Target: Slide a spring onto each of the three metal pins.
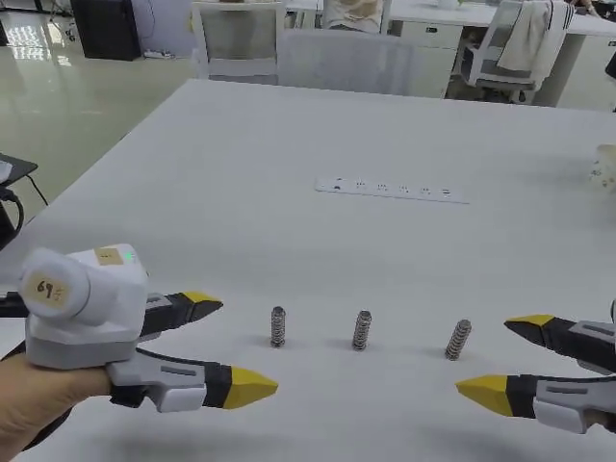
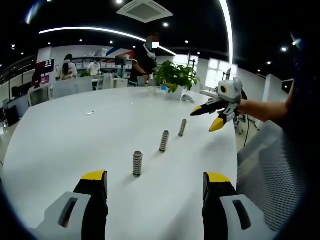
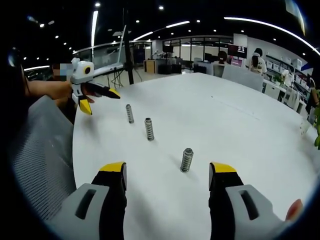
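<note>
Nearest, at eight o'clock, the grey, yellow-tipped left gripper (image 1: 241,346) and, at four o'clock, the matching right gripper (image 1: 486,354) hold jaws apart and empty, flanking three upright coiled metal springs (image 1: 362,330) at six o'clock on the white table (image 1: 289,173), so threading looks finished and the next move is simply to withdraw.

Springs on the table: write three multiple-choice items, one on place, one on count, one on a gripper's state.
1. Where do the springs stand on the table?
A) in a row between the left hand-held gripper and the right hand-held gripper
B) at the far edge
C) heaped together
2. How many springs?
A) two
B) three
C) five
3. The left hand-held gripper is:
A) open, empty
B) shut on a spring
C) shut, empty
Answers: A, the grippers flank the row; B, three stand upright; A, its jaws stand apart with nothing between.
</note>
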A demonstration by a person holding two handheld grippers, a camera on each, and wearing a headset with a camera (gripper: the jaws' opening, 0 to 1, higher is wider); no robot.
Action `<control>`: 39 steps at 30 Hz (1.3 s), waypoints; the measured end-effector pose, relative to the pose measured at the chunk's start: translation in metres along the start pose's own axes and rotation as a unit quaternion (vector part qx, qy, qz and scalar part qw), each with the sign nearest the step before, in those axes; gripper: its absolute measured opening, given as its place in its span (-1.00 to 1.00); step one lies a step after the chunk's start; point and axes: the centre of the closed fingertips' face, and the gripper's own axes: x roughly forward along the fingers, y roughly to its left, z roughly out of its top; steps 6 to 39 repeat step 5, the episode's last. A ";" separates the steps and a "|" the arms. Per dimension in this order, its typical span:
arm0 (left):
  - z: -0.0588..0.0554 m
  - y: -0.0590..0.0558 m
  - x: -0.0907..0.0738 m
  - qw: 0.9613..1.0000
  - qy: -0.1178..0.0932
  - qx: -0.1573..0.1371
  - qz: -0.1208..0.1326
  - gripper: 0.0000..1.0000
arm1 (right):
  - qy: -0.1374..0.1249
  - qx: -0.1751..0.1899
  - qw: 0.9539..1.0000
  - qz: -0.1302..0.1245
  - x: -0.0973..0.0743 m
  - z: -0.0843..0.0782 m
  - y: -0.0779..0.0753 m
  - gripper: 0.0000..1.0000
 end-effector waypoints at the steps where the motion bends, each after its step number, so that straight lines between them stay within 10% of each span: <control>1: 0.000 0.000 0.000 1.000 0.000 0.000 0.000 0.49 | 0.000 0.001 1.000 0.000 0.000 0.000 0.000 0.33; 39: -0.001 0.000 0.000 1.000 0.001 -0.001 -0.001 0.49 | -0.001 0.002 1.000 -0.002 -0.001 -0.001 -0.001 0.33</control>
